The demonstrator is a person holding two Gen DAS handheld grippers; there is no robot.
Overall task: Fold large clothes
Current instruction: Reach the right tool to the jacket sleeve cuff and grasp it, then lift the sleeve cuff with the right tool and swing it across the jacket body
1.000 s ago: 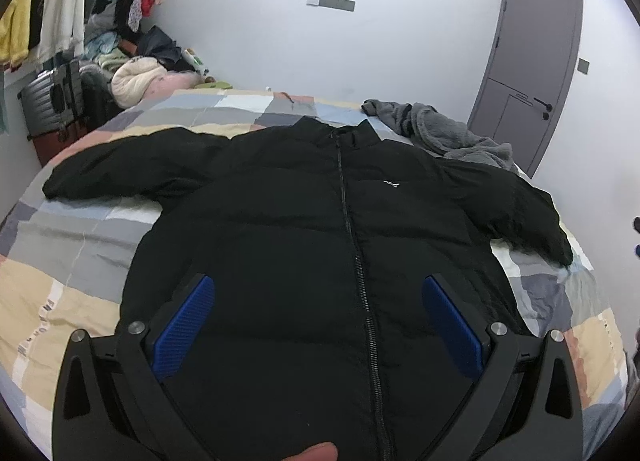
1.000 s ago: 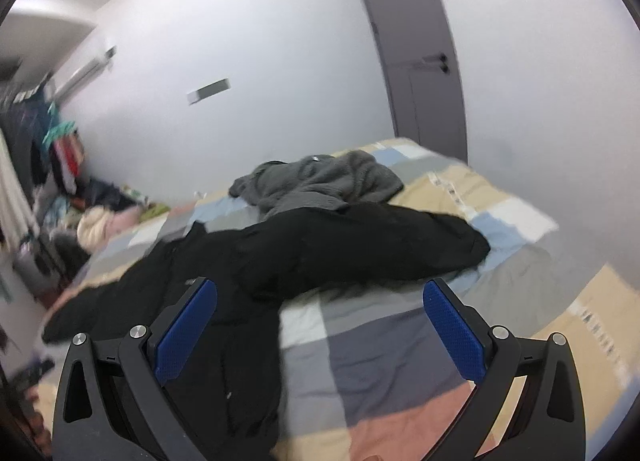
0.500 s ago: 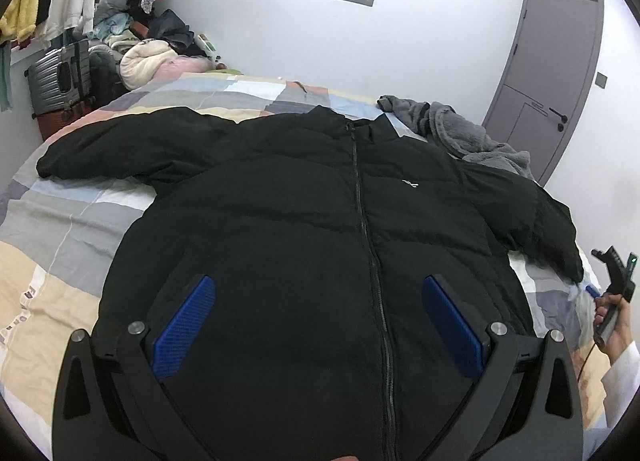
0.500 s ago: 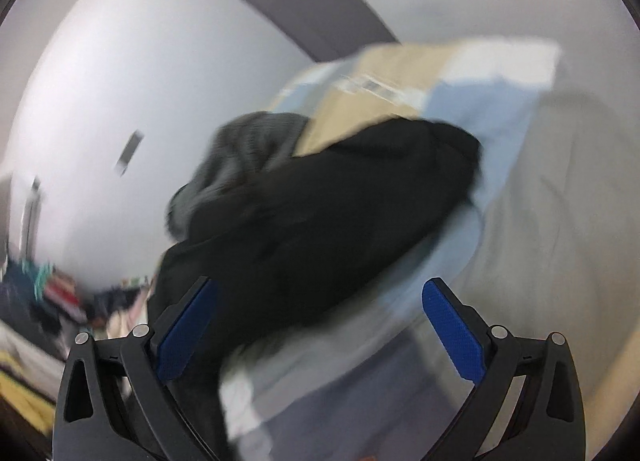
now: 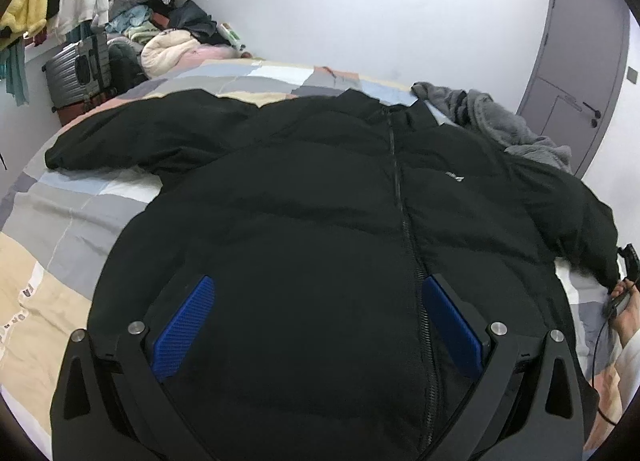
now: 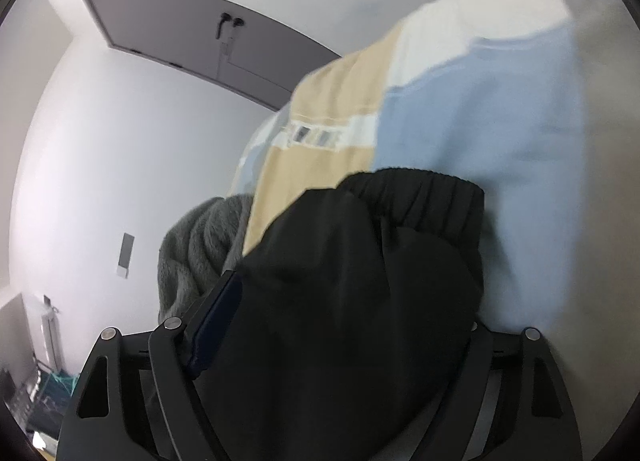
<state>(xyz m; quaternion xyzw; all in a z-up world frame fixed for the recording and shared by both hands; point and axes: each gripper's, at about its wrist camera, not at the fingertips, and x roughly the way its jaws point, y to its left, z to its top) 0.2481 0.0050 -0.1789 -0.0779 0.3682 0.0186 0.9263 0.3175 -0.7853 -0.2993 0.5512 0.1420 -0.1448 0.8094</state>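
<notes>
The big black jacket lies flat on the bed, front side up and zipped, and it covers most of the middle of the bed. One sleeve reaches out toward the left edge of the bed. The other sleeve reaches toward the right edge, and its stretchy cuff lies on the blue and tan patches of the bed cover. The right hand-held gripper is at that sleeve, just behind the cuff. Its jaws are closing with the puffy sleeve between them, but I cannot tell if they press on it yet, because the cloth hides one side. I think the step now is to grab this sleeve and fold it in over the chest. To do it well, the jaws should close all the way on a thick bunch of sleeve, not just the slippery top layer. Then the sleeve should be lifted a little and laid across toward the zipper, so it does not drag the whole jacket. The left hand-held gripper hovers over the bottom part of the jacket, near the front edge of the bed. Its jaws are wide open and hold nothing. It could rest on the jacket to keep it from sliding. A gray fuzzy garment lies near the collar at the far right corner, so the fold should stay clear of it.
</notes>
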